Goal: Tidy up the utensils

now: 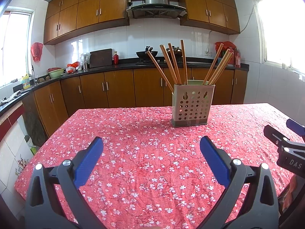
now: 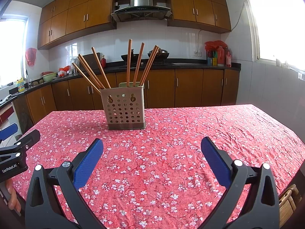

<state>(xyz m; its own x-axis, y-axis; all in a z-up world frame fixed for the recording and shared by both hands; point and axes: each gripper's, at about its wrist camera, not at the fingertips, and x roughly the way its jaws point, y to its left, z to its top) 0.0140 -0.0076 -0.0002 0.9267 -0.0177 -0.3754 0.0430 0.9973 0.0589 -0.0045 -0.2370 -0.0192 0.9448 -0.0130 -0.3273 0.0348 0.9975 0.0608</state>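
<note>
Left gripper [image 1: 151, 148]: fingers spread wide, nothing between them, above near part of table. Right gripper [image 2: 152, 149]: fingers spread wide too, holding nothing. Chopsticks [image 1: 172, 64] stand upright in holder [image 1: 192, 106], fanned out left and right. Holder sits on red flowered tablecloth [image 1: 133, 133], toward far side of table. Grippers apart from holder.

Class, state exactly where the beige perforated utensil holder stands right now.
The beige perforated utensil holder stands upright on the red floral tablecloth near the table's far edge, right of centre in the left wrist view, holding the wooden chopsticks.
</note>
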